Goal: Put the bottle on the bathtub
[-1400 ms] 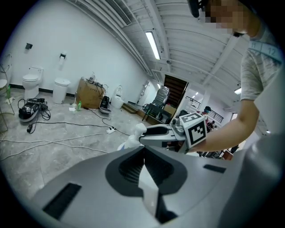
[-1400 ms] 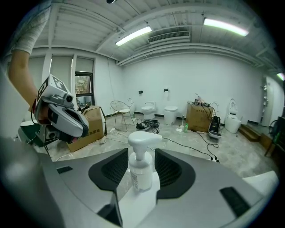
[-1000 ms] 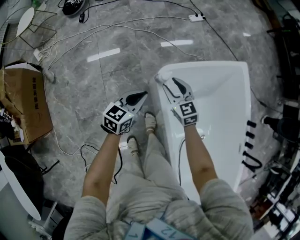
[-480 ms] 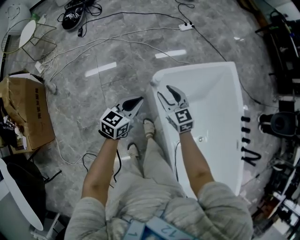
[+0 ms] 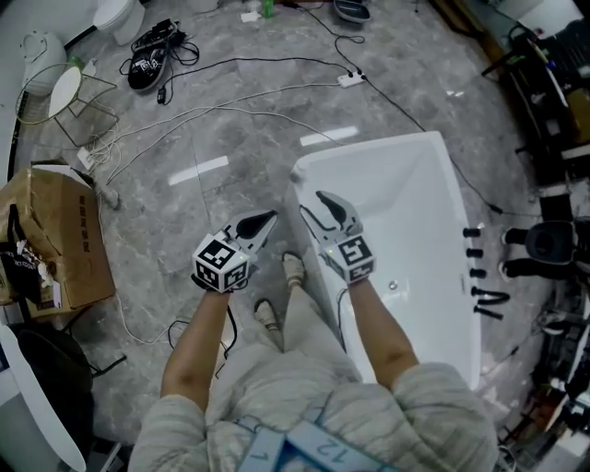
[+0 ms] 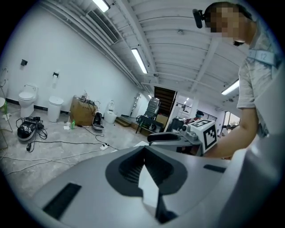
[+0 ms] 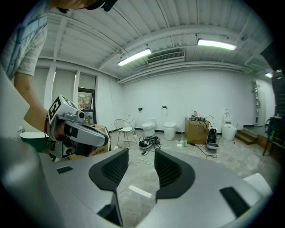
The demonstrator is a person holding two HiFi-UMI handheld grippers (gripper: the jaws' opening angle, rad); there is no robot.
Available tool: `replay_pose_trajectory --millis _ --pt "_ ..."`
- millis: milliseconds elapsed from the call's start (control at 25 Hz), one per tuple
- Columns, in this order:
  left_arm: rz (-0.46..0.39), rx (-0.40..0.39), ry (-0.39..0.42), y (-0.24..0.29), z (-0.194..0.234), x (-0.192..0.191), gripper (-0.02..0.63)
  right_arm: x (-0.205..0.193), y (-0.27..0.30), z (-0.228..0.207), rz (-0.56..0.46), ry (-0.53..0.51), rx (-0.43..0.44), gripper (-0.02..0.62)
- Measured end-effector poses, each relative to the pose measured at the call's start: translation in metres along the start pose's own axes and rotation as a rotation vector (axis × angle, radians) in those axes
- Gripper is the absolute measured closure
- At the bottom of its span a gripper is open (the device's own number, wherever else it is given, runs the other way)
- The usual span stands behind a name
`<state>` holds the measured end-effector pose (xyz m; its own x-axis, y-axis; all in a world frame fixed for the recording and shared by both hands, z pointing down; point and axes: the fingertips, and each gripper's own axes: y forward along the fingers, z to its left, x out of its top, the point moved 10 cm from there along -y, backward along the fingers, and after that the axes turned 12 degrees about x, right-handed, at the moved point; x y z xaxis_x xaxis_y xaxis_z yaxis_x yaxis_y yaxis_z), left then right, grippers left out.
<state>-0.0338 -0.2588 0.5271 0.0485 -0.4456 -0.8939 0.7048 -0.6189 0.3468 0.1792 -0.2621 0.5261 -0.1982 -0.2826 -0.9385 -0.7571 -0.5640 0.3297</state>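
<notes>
The small green bottle [image 5: 267,7] stands far off on the floor, at the top edge of the head view. It also shows in the left gripper view as the bottle [image 6: 72,125] and in the right gripper view as the bottle [image 7: 185,142], beside a cardboard box. The white bathtub [image 5: 415,212] lies below my right arm. My left gripper [image 5: 270,218] hangs over the floor beside the tub, its jaws shut with nothing in them [image 6: 144,149]. Over the tub's near corner, my right gripper [image 5: 315,205] is open and empty [image 7: 141,153].
A cardboard box [image 5: 55,235] lies at the left. Cables and a power strip [image 5: 348,78] cross the grey floor. A wire chair [image 5: 64,88] and toilets [image 7: 148,127] stand further off. Racks [image 5: 553,92] crowd the right side. The person's feet [image 5: 293,269] are beside the tub.
Both grippers have risen and drawn back from the tub's corner. The head view now takes in more of the floor beyond the tub. Jaw states are unchanged.
</notes>
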Motion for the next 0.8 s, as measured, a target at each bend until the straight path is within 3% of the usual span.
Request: replay_pose_trajectory --millis 440,800 --pt "-0.098 -0.018 0.055 -0.079 -0.051 0.028 0.603 0.046 -0.054 0.083 -0.091 -0.036 0.102 0.434" --pt "-0.191 -0.04 0.084 -0.142 -0.084 0.044 0.603 0.09 -0.088 0.144 -0.169 -0.055 0.243 0.436"
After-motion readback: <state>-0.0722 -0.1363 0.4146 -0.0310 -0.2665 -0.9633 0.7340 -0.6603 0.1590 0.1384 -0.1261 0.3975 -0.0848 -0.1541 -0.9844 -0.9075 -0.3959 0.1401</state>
